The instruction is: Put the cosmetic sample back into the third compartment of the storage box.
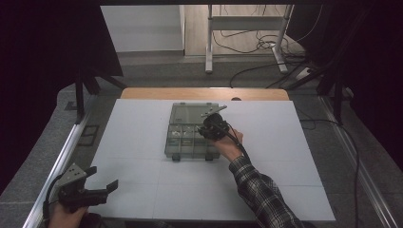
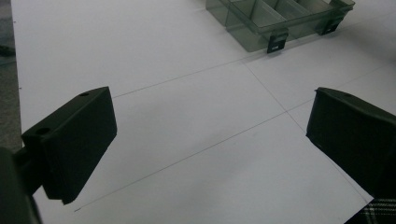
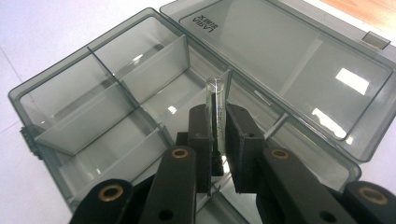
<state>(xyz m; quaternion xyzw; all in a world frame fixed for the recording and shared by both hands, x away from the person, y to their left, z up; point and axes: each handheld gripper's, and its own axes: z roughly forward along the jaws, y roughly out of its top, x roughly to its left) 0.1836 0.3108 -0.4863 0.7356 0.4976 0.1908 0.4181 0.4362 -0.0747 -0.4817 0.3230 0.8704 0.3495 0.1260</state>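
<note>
A smoky clear compartment box [image 1: 183, 142] lies at the middle of the white table top [image 1: 142, 142], its lid [image 1: 190, 113] folded open toward the far side. Inside the box [image 3: 56, 88] fixed walls split it into several compartments, and the lid [image 3: 280, 60] lies flat behind. My right gripper [image 3: 217, 114] is shut on a thin clear plastic divider strip [image 3: 215, 91], held upright over the box's right-hand part. From above, that gripper [image 1: 212, 124] hovers at the box's right side. My left gripper [image 1: 103, 176] rests open at the near left corner, and its jaws [image 2: 210, 135] stand wide over bare table, with the box [image 2: 261, 21] far ahead.
A wooden table edge [image 1: 204, 93] shows beyond the white top. Metal rails [image 1: 62, 156] run along both sides. Cables [image 1: 266, 45] and desk legs [image 1: 209, 42] lie on the floor past the table. A plaid sleeve [image 1: 261, 190] crosses the near right.
</note>
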